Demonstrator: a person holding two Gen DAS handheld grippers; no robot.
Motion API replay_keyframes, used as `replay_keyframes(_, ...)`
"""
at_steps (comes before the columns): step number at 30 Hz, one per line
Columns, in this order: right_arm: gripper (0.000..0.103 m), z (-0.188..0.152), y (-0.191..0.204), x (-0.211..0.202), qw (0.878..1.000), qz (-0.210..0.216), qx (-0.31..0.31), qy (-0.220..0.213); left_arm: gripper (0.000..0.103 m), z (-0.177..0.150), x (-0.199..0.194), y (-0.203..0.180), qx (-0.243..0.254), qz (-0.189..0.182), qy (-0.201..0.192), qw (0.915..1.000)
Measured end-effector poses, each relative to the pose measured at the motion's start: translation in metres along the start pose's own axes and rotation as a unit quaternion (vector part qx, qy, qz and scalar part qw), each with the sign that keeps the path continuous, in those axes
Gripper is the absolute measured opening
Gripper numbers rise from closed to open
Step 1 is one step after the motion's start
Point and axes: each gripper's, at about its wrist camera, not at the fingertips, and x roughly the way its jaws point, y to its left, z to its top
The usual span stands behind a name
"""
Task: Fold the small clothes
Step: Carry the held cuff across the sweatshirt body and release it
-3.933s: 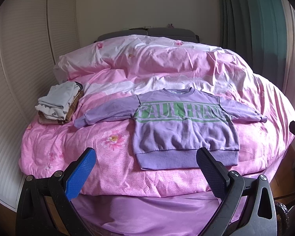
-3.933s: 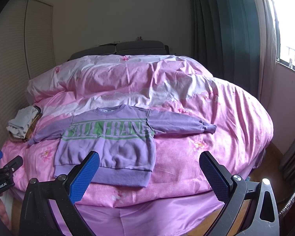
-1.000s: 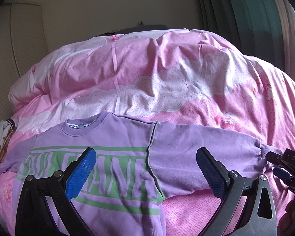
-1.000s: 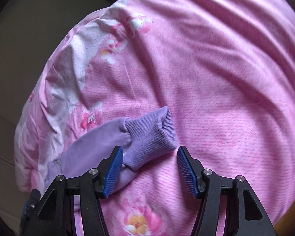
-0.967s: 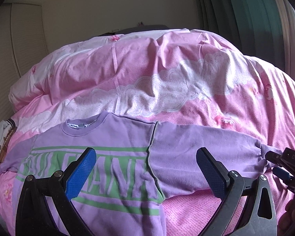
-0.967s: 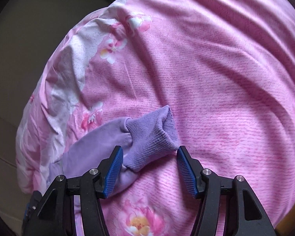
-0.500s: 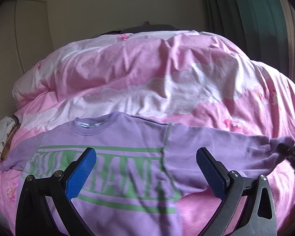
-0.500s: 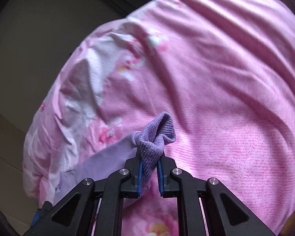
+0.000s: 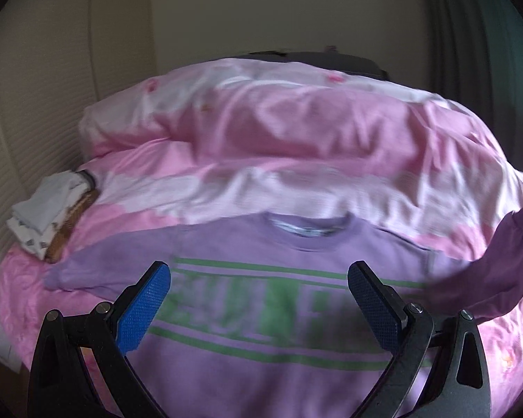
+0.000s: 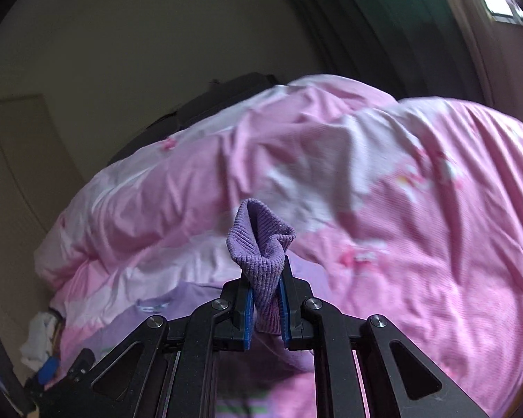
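Observation:
A purple sweatshirt (image 9: 261, 268) with green lettering lies face up on the pink duvet (image 9: 296, 139). My left gripper (image 9: 258, 303) is open and empty, hovering over the sweatshirt's chest. My right gripper (image 10: 265, 296) is shut on the ribbed cuff (image 10: 258, 240) of the right sleeve and holds it lifted off the bed. In the left wrist view that raised sleeve (image 9: 498, 271) hangs at the right edge. The left sleeve (image 9: 97, 264) still lies flat, stretched out to the left.
A wicker basket with folded light clothes (image 9: 52, 216) sits at the bed's left edge, also seen low left in the right wrist view (image 10: 40, 341). A white wardrobe (image 9: 52, 87) stands at left, dark curtains (image 10: 366, 17) at right.
My right gripper closed on the sleeve cuff and lifted it up and toward the sweatshirt's middle. My left gripper swung left and now faces the chest of the sweatshirt.

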Motion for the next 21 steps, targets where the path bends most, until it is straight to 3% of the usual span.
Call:
replay_keyframes(10, 0.013, -0.039, 0.151, 0.045, 0.991, 0.016, -0.130, 0.000, 0.103, -0.005, 0.022, 0.133, -0.047, 0.050, 0.022, 0.9974)
replay_keyframes(15, 0.013, -0.089, 0.221, 0.083, 0.976, 0.028, -0.211, 0.037, 0.103, -0.013, 0.033, 0.177, -0.062, 0.066, 0.035, 0.9953)
replay_keyframes(21, 0.013, -0.152, 0.263, 0.123, 0.956, 0.030, -0.279, 0.084, 0.103, -0.025, 0.049, 0.208, -0.068, 0.077, 0.049, 0.9935)
